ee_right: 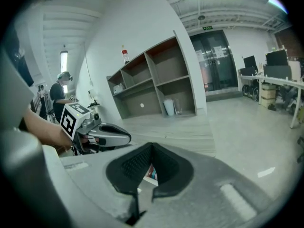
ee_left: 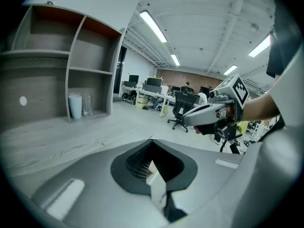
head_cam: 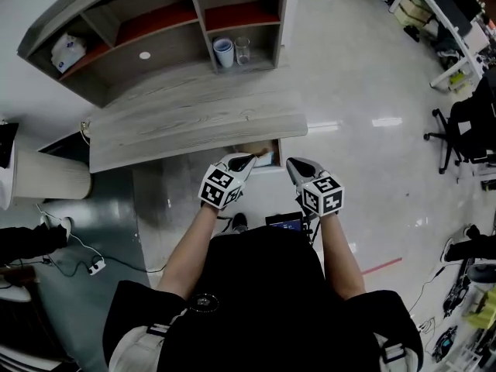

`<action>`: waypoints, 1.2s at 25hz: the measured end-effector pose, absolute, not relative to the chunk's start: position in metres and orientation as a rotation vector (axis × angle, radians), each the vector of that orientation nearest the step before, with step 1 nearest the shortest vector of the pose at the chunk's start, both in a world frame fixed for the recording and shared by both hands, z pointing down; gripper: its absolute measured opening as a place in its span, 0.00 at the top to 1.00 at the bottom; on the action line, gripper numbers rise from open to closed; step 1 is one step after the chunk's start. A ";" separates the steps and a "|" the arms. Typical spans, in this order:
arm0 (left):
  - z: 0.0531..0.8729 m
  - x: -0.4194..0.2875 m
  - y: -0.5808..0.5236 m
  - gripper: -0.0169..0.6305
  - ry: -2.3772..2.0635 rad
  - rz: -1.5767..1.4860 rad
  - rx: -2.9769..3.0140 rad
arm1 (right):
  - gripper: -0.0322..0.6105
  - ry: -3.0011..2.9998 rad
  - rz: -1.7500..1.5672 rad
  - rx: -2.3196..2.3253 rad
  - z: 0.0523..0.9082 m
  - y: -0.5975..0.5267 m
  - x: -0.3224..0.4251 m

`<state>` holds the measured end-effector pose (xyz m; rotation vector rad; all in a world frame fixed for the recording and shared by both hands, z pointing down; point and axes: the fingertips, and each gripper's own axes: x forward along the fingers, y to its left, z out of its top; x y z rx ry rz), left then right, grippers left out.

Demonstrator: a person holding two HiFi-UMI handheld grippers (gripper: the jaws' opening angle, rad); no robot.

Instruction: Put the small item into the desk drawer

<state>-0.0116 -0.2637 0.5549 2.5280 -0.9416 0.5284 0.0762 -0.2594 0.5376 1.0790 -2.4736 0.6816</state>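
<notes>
Both tools hovered level with the bench [head_cam: 194, 122] edge at the centre of the head view. The left tool [head_cam: 249, 161] had its jaws pressed together on nothing, and the right tool [head_cam: 294, 166] was likewise closed and empty. Just beyond their tips, the drawer [head_cam: 273, 155] stood open. Through the right tool's pad gap, a small item [ee_right: 152, 173] with red and blue print showed, apparently lying inside the drawer, though too little was visible to be sure.

The risk I judged: the drawer could be left open, or a closed tool nudging it shut might slip off the front or jolt the item.

Counted: two tools, one drawer, one bench, one shelf unit [head_cam: 155, 29], one cup [head_cam: 223, 53] and one glass [head_cam: 242, 50].
</notes>
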 end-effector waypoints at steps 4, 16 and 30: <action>0.547 -0.010 -0.259 0.97 -0.950 0.453 2.514 | 0.95 -2.487 0.674 1.100 0.533 -0.259 0.085; 0.547 -0.001 -0.239 0.97 -1.050 0.366 2.413 | 0.95 -2.507 0.697 1.050 0.536 -0.247 0.119; 0.580 -0.008 -0.166 0.97 -1.161 0.413 2.245 | 0.95 -2.510 0.787 0.941 0.562 -0.218 0.139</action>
